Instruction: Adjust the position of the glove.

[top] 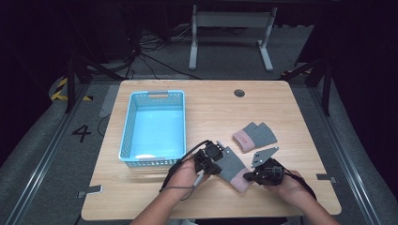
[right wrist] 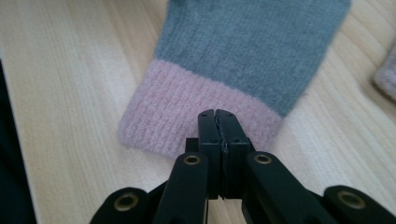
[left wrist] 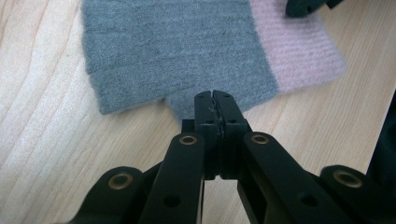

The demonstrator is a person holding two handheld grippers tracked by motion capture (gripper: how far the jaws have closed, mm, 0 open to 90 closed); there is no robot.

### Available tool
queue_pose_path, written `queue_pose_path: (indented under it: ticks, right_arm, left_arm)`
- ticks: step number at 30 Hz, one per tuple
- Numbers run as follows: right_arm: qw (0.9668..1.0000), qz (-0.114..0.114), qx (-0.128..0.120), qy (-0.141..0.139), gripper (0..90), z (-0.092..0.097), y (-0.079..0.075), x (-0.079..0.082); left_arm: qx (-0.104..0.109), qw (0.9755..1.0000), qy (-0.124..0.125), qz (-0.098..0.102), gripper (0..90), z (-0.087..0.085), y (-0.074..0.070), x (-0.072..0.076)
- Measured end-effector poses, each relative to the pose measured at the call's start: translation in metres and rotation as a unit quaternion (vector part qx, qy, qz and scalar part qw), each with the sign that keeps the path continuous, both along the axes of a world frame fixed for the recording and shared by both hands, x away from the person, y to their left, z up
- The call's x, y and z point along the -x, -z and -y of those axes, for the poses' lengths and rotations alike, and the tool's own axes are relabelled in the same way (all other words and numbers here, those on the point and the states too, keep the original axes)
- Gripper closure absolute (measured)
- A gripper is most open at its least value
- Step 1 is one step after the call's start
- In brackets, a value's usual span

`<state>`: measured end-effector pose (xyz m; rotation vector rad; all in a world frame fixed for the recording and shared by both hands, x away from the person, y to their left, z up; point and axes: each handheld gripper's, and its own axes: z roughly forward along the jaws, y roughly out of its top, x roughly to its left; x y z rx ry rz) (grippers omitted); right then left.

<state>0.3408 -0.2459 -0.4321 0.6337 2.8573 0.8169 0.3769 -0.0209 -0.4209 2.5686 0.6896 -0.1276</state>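
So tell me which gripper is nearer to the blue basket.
Left. The left gripper sits just off the blue basket, by its near right corner, at the grey end of a mitten. The right gripper is farther right, at that mitten's pink cuff.

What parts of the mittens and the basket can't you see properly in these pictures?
- Near mitten, high view: both ends lie under the left tool and right tool.
- Thumb edge, left gripper view: the shut jaws cover it, so whether wool is pinched cannot be told.
- Pink cuff, right gripper view: same, behind the shut jaws.
- Blue basket, high view: a pale patch on its floor is too small to tell.
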Motion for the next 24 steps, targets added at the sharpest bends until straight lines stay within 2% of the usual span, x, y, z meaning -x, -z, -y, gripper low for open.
queue_pose_path:
  ticks: [3, 9, 13, 16, 18, 19, 21, 24]
  right_arm:
    - [0.9999, 0.004, -0.002, 0.013, 89.9, 0.002, 0.000, -0.003]
    - [0.9996, 0.021, -0.003, 0.020, 89.9, 0.006, 0.001, -0.009]
    - [0.9994, 0.021, -0.006, 0.027, 89.8, 0.006, 0.001, -0.010]
    - [0.9993, 0.021, -0.013, 0.029, 89.7, 0.006, -0.002, -0.008]
    - [0.9989, 0.027, -0.025, 0.028, 89.7, 0.006, -0.006, -0.007]
    - [0.9988, 0.028, -0.030, 0.028, 89.7, 0.007, -0.007, -0.006]
    - [0.9979, 0.028, -0.044, 0.038, 89.7, 0.010, -0.012, -0.005]
    - [0.9974, 0.026, -0.049, 0.047, 89.6, 0.016, -0.013, -0.005]
  left_arm:
    - [0.000, 1.0000, -0.001, -0.001, 89.5, -0.001, 0.000, 0.000]
    - [-0.001, 1.0000, -0.001, -0.003, 89.4, -0.002, 0.001, 0.001]
    - [0.002, 1.0000, -0.004, 0.000, 89.4, -0.002, 0.001, 0.002]
    - [0.009, 0.9998, -0.005, 0.015, 89.5, -0.001, 0.000, 0.003]
    - [0.029, 0.9989, -0.015, 0.033, 87.4, -0.001, -0.002, 0.003]
    - [0.048, 0.9977, -0.023, 0.041, 85.6, 0.000, -0.002, 0.003]
    - [0.053, 0.9970, -0.025, 0.050, 87.4, 0.002, -0.001, 0.003]
    - [0.054, 0.9968, -0.028, 0.052, 89.3, 0.006, 0.003, 0.001]
